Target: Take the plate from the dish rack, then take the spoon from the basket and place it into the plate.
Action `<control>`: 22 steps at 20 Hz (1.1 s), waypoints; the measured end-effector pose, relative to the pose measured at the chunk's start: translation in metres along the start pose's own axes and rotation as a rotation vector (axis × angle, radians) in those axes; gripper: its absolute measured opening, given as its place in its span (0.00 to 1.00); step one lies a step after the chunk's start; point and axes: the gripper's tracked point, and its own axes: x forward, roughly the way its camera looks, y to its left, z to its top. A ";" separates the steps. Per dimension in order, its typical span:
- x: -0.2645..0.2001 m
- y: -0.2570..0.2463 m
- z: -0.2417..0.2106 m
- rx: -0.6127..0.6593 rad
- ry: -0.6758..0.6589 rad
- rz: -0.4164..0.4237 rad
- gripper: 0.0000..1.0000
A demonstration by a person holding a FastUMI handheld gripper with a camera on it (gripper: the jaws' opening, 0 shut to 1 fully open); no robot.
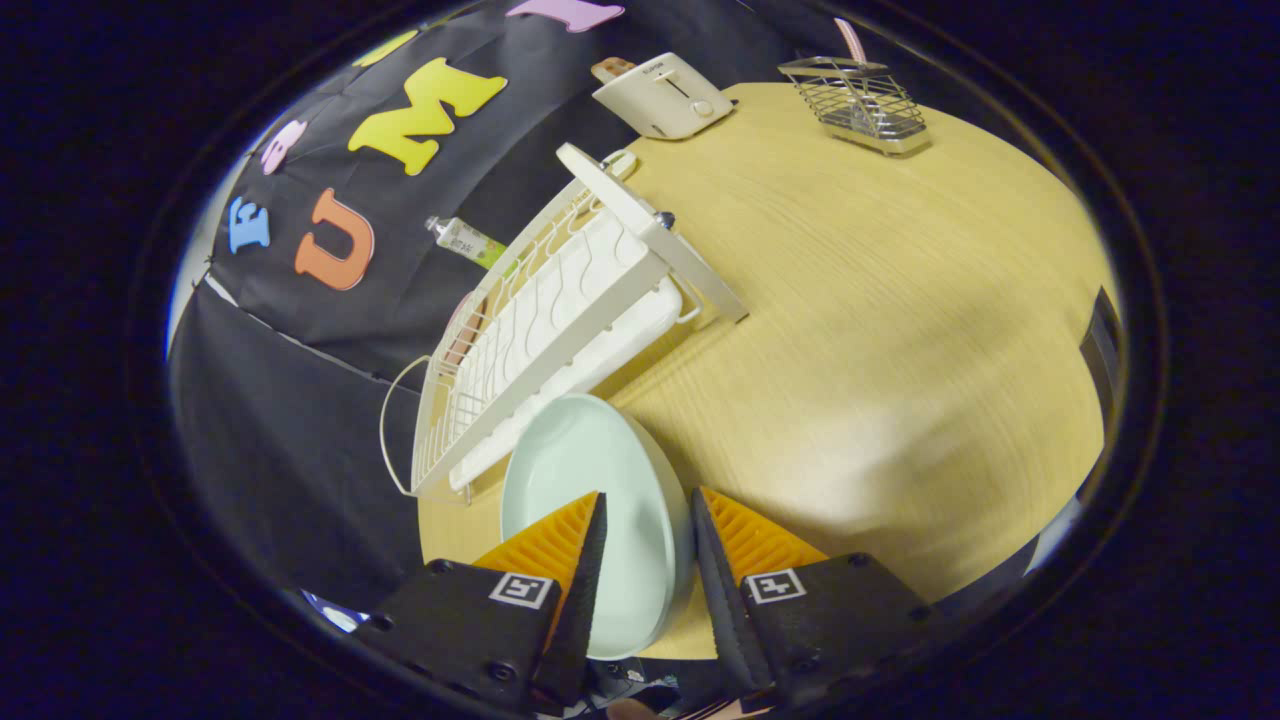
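A pale mint plate [585, 455] is held by its rim between my fingers, one finger over its inside and the other against its outer wall. My gripper [648, 508] is shut on it. The plate is just off the near end of the white dish rack [560, 320], above the wooden table [850, 300]; whether it touches either I cannot tell. Far beyond the fingers, at the table's far side, stands a wire basket [862, 100] with the pink handle of the spoon [850, 40] sticking out of it.
A white toaster [665, 95] stands at the far end of the rack, beside the basket. A small tube [468, 242] lies behind the rack against the black cloth wall. Bare tabletop stretches between the rack and the basket.
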 end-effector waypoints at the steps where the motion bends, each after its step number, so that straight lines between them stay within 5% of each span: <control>1: -0.002 -0.003 0.005 -0.012 -0.017 -0.011 0.59; 9: -0.040 -0.010 0.034 -0.213 -0.163 -0.049 0.76; 13: -0.086 -0.027 0.067 -0.414 -0.366 -0.168 0.78; 16: -0.129 -0.044 0.096 -0.549 -0.537 -0.273 1.00; 22: -0.201 -0.084 0.151 -0.609 -0.774 -0.345 1.00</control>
